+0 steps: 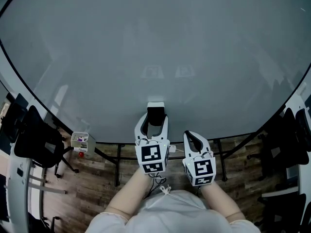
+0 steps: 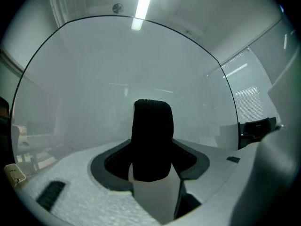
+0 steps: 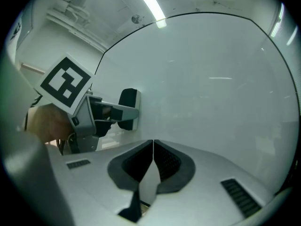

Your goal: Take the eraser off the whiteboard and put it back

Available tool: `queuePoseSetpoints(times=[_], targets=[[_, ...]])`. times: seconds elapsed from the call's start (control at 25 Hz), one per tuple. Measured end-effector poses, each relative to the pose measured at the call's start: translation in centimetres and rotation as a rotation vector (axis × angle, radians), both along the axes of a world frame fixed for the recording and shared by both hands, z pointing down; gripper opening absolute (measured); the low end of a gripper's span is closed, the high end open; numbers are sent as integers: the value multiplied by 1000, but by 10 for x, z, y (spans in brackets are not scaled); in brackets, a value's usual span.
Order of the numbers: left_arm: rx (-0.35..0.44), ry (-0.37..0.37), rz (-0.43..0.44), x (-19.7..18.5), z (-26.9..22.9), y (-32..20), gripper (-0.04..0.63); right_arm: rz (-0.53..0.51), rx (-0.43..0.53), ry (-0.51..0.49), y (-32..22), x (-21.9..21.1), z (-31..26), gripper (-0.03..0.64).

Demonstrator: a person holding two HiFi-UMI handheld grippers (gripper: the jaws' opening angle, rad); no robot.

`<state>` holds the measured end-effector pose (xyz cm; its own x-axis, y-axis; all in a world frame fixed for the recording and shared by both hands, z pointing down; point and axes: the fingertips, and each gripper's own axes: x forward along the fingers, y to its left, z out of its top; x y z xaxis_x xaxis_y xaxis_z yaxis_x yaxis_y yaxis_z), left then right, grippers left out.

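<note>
Left gripper (image 1: 155, 120) clamps the eraser (image 1: 156, 111) against the whiteboard (image 1: 155, 47), near its 6 o'clock edge. Right gripper (image 1: 192, 135), at 3 o'clock, is closed and empty. The eraser is probably light and felt-soft, so grip its rigid sides.

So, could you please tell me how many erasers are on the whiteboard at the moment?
1: the eraser sits against the whiteboard, low down, between the jaws of the left gripper. No others show.

A black office chair (image 1: 36, 142) stands at the left edge on the wooden floor (image 1: 97, 188), a small white box (image 1: 80, 141) beside it, more black chairs (image 1: 286, 144) at the right edge, and a ceiling light strip (image 2: 143, 6) at top centre.
</note>
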<state>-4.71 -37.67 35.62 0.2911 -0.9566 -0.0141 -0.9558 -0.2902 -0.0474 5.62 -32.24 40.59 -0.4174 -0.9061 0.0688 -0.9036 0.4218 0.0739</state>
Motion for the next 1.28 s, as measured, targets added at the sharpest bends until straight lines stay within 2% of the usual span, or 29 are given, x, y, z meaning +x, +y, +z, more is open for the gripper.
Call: queuePoseSetpoints(times=[0.16,0.44,0.76,0.96,1.04,1.16,1.28], targets=[[21,-39,12,3,3,1,249,-5,4,10,2,-2,-1,28],[16,-48,68,11,6,15,298,-7,-3,0,6,-4,2,28],[-105,-1,60,2,54,38,298,-8,-42,2,11,-12,19,28],[-123,-3,63,-5,79,55,293,-3,-57,2,17,-12,27,28],[-134,-18,64,-8,87,61,257,3,-65,2,18,-11,31,28],[-144,-12,68,-12,91,68,126,13,-72,4,18,-11,37,28],[-146,-12,78,-11,93,73,49,23,-74,1,20,-12,42,28]])
